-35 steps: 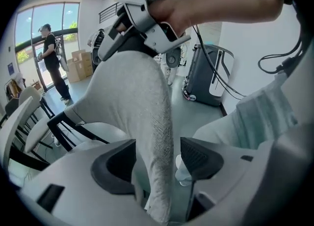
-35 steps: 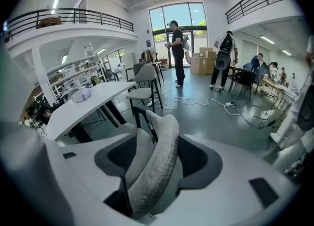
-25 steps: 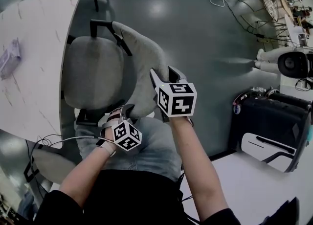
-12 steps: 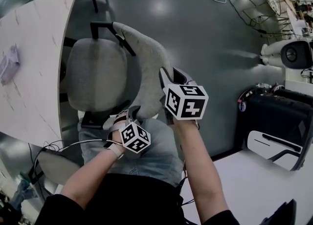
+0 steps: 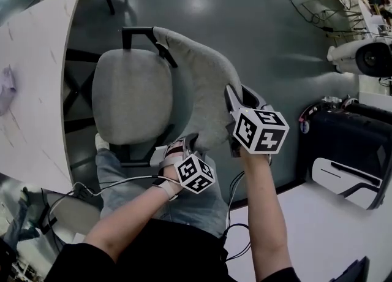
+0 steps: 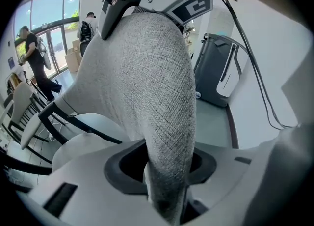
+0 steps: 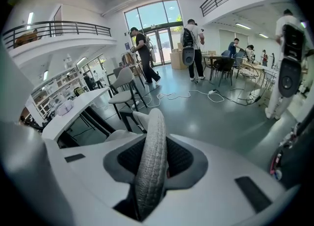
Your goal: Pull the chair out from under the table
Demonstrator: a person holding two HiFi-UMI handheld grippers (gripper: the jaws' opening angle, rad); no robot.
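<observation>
Grey fabric backrest (image 5: 202, 84): top edge of the chair (image 5: 131, 94), clamped at two spots, one per tool.
Left gripper (image 5: 184, 144): jaws have just been closing; left gripper view shows the woven edge wedged btwn them, pads pressing, so it's gripping the backrest at its lower end in the head view.
Right gripper (image 5: 236, 100): jaws have just been closing too; the thin fabric rim runs straight btwn them in the right gripper view, pinched tight.
Seat (image 5: 122, 109): beside the table (image 5: 37, 78) w/ a strip of floor showing btwn seat edge & tabletop rim.
Black frame (image 5: 79, 55): bars reach toward the table edge; can't tell if any part sits under it.
Step in hand: prob. mid-pull, both grips set, chair looks mostly out.
Next move: needs an even, level draw toward the body w/ both hands, so the chair doesn't twist.
Watch: person's leg (image 5: 113, 173) is right behind the seat, so room to pull is short w/o stepping back; white cable (image 5: 122, 179) trails near it.
</observation>
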